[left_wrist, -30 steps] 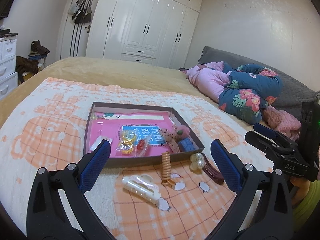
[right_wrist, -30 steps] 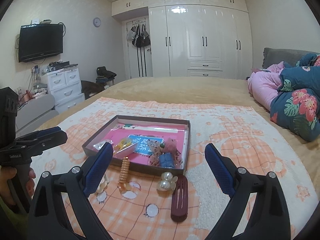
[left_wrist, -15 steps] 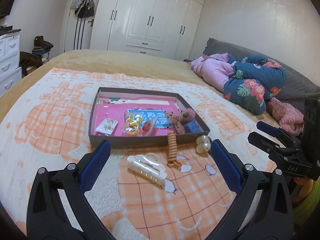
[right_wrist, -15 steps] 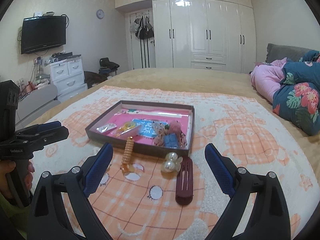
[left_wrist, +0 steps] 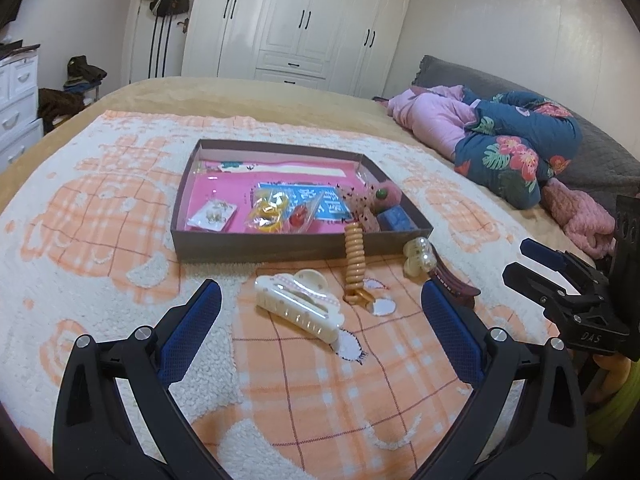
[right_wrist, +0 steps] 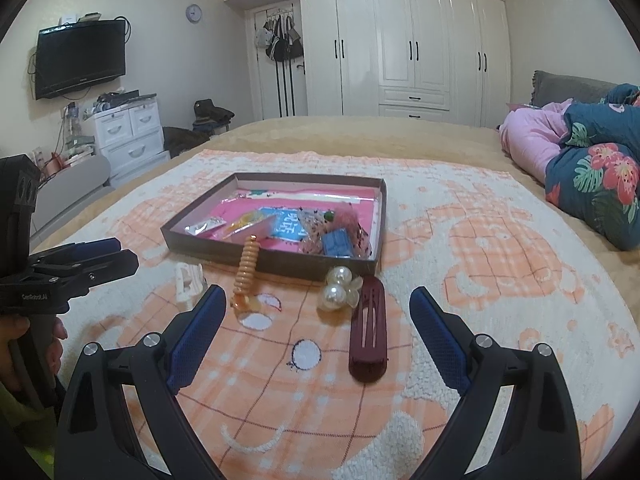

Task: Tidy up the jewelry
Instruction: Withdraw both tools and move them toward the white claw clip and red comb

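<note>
An orange-checked blanket (left_wrist: 320, 380) on the bed (right_wrist: 360, 136) carries a box (left_wrist: 280, 246).

Black tongs (left_wrist: 320, 300) with blue textured pads (left_wrist: 188, 340), silver screws.

Fluffy terry blanket (right_wrist: 460, 264); glossy pearl clip (right_wrist: 338, 286); matt maroon barrette (right_wrist: 369, 334); shiny cream plastic claw clip (left_wrist: 298, 306); matt cardboard box (left_wrist: 280, 246).

Shallow brown cardboard box (left_wrist: 280, 246) holds packets; cream claw clip (left_wrist: 298, 306), orange spiral clip (left_wrist: 355, 258), pearl clip (right_wrist: 338, 286), maroon barrette (right_wrist: 369, 334) lie before it.
</note>
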`<state>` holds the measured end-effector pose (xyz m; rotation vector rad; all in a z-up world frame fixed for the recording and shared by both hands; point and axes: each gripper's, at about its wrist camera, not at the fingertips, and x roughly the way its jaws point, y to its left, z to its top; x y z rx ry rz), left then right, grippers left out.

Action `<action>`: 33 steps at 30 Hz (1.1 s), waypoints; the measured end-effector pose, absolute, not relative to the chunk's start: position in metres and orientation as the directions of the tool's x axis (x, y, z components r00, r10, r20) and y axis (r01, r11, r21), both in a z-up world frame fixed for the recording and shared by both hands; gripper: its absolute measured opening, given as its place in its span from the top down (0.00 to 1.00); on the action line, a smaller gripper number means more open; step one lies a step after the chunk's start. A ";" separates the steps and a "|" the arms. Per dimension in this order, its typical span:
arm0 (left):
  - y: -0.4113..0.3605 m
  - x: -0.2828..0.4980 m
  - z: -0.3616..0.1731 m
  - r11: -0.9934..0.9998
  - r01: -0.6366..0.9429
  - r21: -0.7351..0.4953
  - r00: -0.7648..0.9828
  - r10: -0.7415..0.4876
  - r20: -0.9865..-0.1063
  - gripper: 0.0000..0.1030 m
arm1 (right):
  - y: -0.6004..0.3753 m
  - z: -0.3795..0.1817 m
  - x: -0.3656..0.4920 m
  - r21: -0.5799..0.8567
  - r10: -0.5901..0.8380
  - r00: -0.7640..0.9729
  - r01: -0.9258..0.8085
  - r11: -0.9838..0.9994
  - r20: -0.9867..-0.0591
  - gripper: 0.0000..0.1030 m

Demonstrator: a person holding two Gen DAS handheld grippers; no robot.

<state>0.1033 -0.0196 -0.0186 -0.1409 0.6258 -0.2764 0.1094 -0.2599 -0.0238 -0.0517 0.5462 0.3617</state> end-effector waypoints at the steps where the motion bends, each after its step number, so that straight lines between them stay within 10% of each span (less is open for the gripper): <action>1: -0.020 0.104 -0.021 0.954 0.211 -0.213 0.772 -0.296 -0.563 0.11 | -0.259 -0.025 0.110 0.046 0.324 0.791 -0.352 0.935 -0.519 0.12; 33: -0.029 0.154 -0.072 0.958 0.176 -0.226 0.691 -0.283 -0.665 0.11 | -0.270 -0.095 0.171 0.022 0.180 0.681 -0.234 0.972 -0.710 0.21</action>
